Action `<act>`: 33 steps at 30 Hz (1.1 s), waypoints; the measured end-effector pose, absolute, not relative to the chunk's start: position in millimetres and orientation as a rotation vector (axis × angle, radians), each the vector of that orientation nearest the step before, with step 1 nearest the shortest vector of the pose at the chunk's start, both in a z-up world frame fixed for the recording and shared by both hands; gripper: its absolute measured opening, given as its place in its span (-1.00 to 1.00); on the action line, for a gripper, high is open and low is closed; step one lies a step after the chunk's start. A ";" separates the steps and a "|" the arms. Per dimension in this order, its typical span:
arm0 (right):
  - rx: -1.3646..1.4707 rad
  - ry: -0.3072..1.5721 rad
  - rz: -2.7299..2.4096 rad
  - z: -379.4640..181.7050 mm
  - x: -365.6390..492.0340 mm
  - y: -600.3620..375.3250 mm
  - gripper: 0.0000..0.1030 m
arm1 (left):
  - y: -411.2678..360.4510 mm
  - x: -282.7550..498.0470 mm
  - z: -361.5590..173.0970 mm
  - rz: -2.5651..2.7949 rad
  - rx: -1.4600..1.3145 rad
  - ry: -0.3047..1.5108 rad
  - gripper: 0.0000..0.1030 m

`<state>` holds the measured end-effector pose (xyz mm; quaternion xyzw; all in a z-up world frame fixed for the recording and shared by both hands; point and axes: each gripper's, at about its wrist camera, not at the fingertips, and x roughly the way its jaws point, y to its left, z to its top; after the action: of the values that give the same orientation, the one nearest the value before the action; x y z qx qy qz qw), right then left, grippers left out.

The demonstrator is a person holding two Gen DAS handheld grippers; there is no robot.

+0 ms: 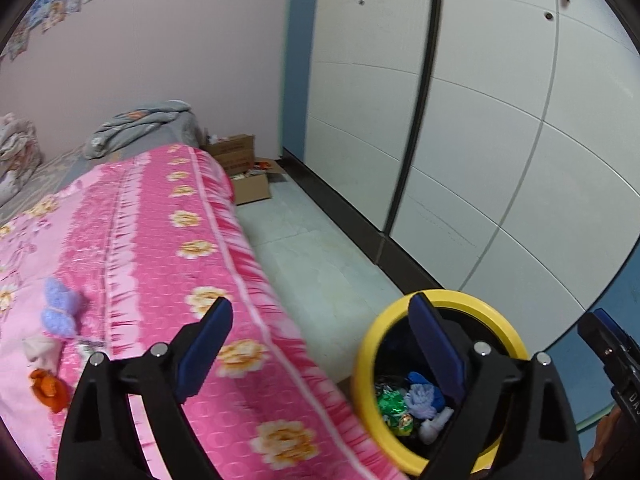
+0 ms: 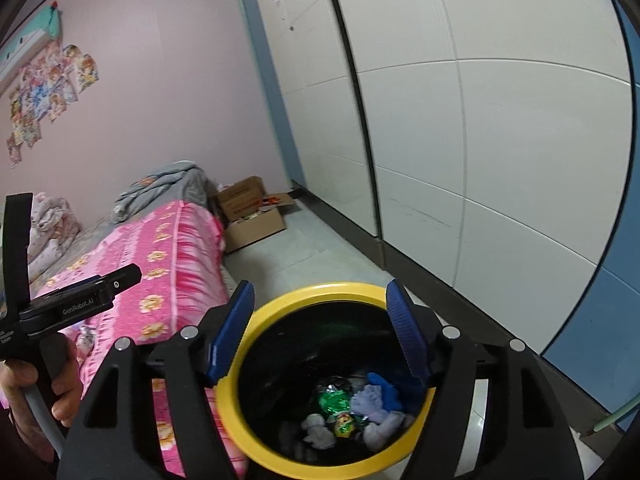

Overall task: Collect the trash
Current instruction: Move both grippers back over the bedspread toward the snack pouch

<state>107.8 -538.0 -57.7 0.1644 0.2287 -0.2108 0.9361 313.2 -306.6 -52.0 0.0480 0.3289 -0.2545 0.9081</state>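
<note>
Jaws wide and empty on both grippers above the upright bin, mouth upward.

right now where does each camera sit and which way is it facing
Left wrist: on the left claw, looking along the pink bedspread with the yellow bin lower right; its open fingers show, and the right claw's tip at the right edge.
Right wrist: on the right claw, open above the bin; the hand on the left claw's handle shows.
Shared: bin, trash inside, bed, cardboard boxes, white wardrobe.
</note>
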 end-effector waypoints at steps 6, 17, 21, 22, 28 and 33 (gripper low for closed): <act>0.307 0.461 -0.355 -42.1 113.2 -510.8 0.29 | -255.9 320.3 -41.8 -0.448 0.066 0.663 0.67; 0.313 0.526 -0.117 -26.0 154.0 -442.8 0.35 | -162.8 347.5 -25.5 -0.298 0.016 0.635 0.67; 0.289 0.554 -0.034 -25.9 173.9 -410.3 0.35 | -126.8 362.1 -22.6 -0.239 -0.007 0.633 0.67; 0.285 0.559 -0.017 -26.7 178.3 -403.9 0.35 | -120.7 364.8 -22.2 -0.230 -0.007 0.632 0.67; 0.256 0.625 0.086 -37.9 210.0 -362.6 0.35 | -86.0 387.0 -30.2 -0.177 0.000 0.661 0.67; 0.258 0.696 0.168 -53.2 236.8 -328.9 0.35 | -66.3 405.3 -46.2 -0.168 -0.007 0.715 0.67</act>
<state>236.8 -328.9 -53.2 0.1257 0.3395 0.0818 0.9286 405.3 -66.3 -46.2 -0.0034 0.3494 -0.0822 0.9333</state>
